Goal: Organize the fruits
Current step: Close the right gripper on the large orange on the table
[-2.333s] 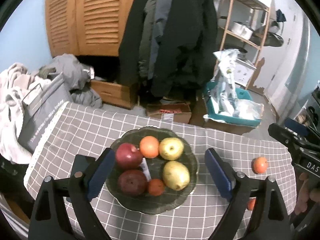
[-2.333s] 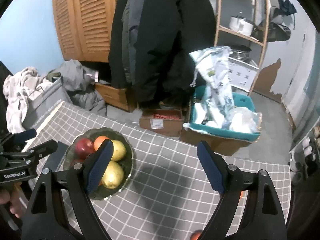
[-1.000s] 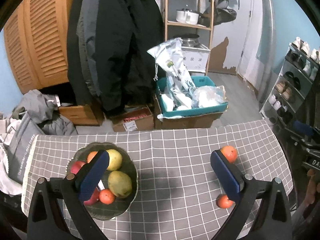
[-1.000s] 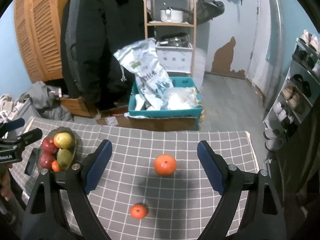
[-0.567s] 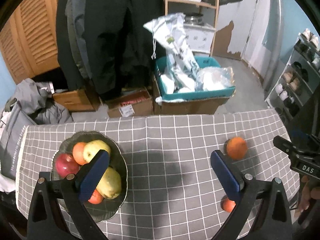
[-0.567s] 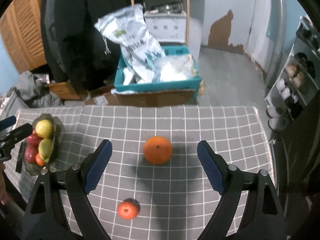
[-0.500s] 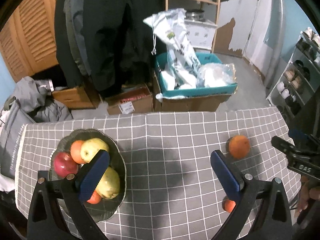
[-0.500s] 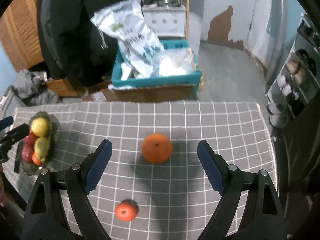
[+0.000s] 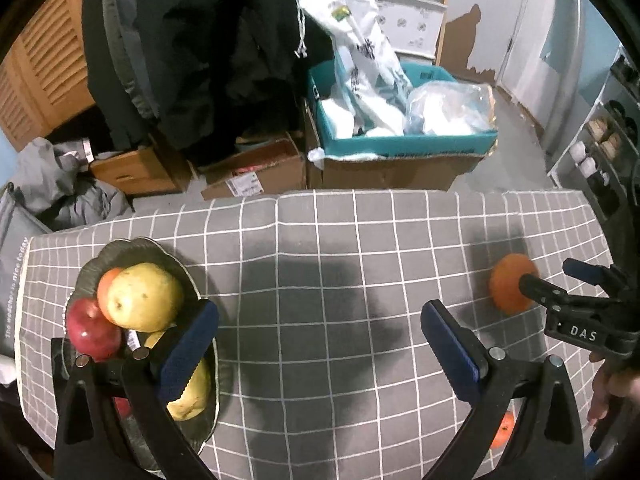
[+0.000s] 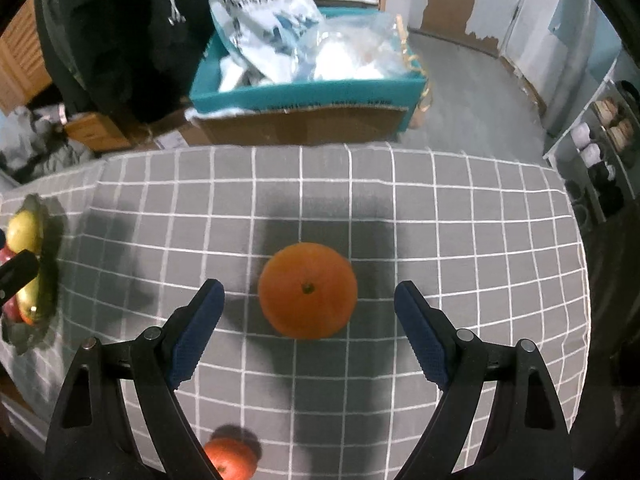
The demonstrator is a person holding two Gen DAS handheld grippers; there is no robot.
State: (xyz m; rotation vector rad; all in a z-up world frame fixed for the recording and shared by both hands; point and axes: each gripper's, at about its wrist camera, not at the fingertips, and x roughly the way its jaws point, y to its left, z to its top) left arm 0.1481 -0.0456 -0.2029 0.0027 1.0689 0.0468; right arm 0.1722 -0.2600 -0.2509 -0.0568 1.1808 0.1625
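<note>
A large orange lies on the grey checked tablecloth, just ahead of my open right gripper and centred between its blue pads without touching them. A smaller orange fruit rests near the front edge, below the left finger. The same large orange shows at the right in the left wrist view, partly behind the right gripper's tip. A dark glass bowl holds a yellow pear, a red apple and other fruit. My left gripper hangs open over bare cloth beside the bowl.
Beyond the table's far edge stand a teal box stuffed with plastic bags, cardboard boxes and hanging dark coats. A shoe rack is at the right. A hand holds the right gripper at the table's right end.
My right gripper has dropped lower and closer to the large orange, which now looks bigger between the fingers. The left gripper also came lower towards the table, nearer the bowl.
</note>
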